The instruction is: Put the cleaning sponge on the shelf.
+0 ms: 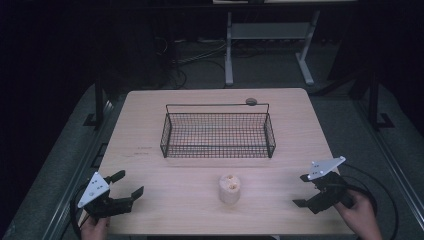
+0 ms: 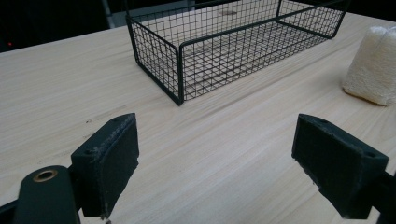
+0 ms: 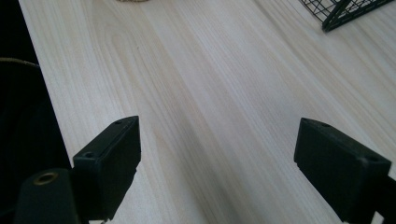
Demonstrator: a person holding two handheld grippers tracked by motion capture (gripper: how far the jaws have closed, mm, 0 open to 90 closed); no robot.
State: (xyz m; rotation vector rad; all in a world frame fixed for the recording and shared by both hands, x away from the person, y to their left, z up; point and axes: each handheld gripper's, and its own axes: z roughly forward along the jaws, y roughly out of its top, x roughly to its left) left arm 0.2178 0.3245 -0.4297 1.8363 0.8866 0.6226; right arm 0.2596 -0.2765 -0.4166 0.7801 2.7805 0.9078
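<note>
A black wire basket (image 1: pixel 218 134) stands in the middle of the pale wooden table (image 1: pixel 150 165), and nothing shows inside it. In front of it a short beige loofah piece (image 1: pixel 230 188) stands upright on the wood. My left gripper (image 1: pixel 127 184) hovers open near the front left corner, its jaws wide apart and bare. From the left gripper view the basket (image 2: pixel 224 51) lies ahead and the loofah (image 2: pixel 373 65) is at the far right. My right gripper (image 1: pixel 303 190) is open near the front right corner, jaws wide apart over bare wood (image 3: pixel 210 107).
A small round dark thing (image 1: pixel 251 101) lies on the table behind the basket's far rim. A grey desk frame (image 1: pixel 270 40) and cables sit on the floor beyond the table. The basket's corner (image 3: pixel 345 11) shows at the top right of the right gripper view.
</note>
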